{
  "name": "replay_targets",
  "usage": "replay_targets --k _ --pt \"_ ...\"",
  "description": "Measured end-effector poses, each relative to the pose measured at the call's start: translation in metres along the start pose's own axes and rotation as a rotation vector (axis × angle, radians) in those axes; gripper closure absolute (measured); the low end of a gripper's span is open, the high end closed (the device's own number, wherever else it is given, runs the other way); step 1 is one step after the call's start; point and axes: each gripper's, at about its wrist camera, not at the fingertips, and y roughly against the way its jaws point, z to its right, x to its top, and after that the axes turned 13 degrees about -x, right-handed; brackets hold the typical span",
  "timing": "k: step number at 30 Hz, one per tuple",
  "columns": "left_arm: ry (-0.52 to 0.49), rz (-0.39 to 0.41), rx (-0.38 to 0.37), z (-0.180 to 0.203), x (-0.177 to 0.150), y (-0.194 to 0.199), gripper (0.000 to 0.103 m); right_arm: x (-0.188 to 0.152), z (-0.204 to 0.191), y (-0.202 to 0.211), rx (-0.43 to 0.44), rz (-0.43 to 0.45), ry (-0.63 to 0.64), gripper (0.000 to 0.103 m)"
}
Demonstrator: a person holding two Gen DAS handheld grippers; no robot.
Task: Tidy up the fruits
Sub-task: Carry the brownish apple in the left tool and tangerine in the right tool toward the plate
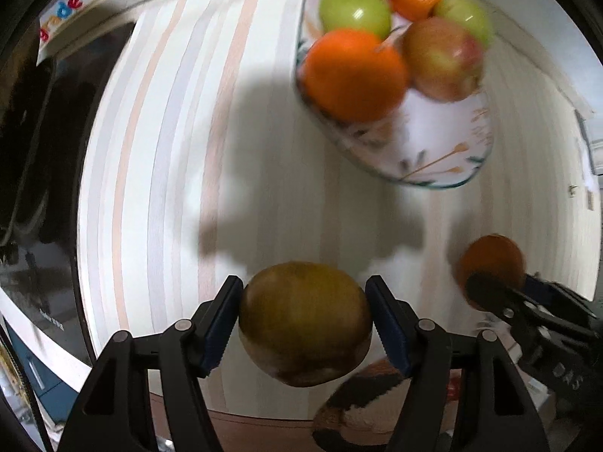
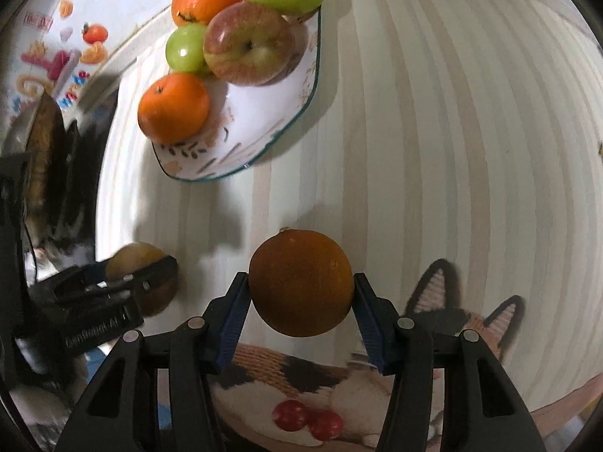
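Observation:
My left gripper [image 1: 303,320] is shut on a yellow-green apple [image 1: 305,339], its blue pads pressing both sides, above the table's near edge. In the right wrist view my right gripper [image 2: 301,293] is shut on a dark orange [image 2: 301,275] that sits just off the striped tabletop [image 2: 414,150]. The white patterned bowl [image 2: 264,143] lies beyond both grippers. It holds oranges, green apples and a red-yellow apple [image 2: 247,43]. Each gripper shows in the other's view: the right one with its orange [image 1: 490,260] at lower right, the left one with its apple [image 2: 132,258] at lower left.
A dark glossy appliance [image 1: 45,188] stands along the table's left side, with a printed box [image 1: 71,3] behind it. Below the near table edge lies a cat-patterned rug [image 2: 452,320] with two small red balls [image 2: 307,418].

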Motion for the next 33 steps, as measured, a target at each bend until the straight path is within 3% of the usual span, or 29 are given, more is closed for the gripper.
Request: replay_targets --k 5,7,10,15,17,21,26,27,32,33 --pt "0.027 0.07 -0.116 0.013 0.019 0.029 0.038 0.027 0.019 0.024 0.123 0.034 -0.103 0.047" --pt "0.066 0.073 -0.18 0.013 0.031 0.031 0.044 0.043 0.022 0.032 0.167 0.048 -0.132 0.047" --pt "0.133 0.075 -0.273 0.009 0.047 0.03 0.045 0.066 0.022 0.038 0.209 0.055 -0.153 0.047" --pt "0.12 0.094 -0.262 0.01 0.065 0.031 0.047 0.093 0.015 0.032 0.18 0.046 -0.133 0.047" --pt "0.085 0.085 -0.239 0.01 0.057 0.036 0.045 0.094 0.013 0.032 0.162 0.048 -0.121 0.047" --pt "-0.027 -0.04 -0.258 0.008 0.004 0.036 0.042 0.067 0.028 0.046 0.159 0.064 -0.121 0.047" --pt "-0.197 -0.328 -0.15 0.025 -0.061 -0.019 0.042 0.026 0.061 0.045 0.137 0.025 -0.151 0.047" --pt "-0.197 -0.367 -0.133 0.024 -0.067 -0.028 0.042 0.021 0.064 0.043 0.136 0.019 -0.153 0.047" --pt "-0.152 -0.536 -0.188 0.016 -0.08 -0.061 0.042 0.008 0.065 0.042 0.115 0.018 -0.136 0.047" --pt "-0.156 -0.536 -0.191 0.017 -0.079 -0.061 0.04 0.007 0.065 0.043 0.117 0.021 -0.134 0.047"
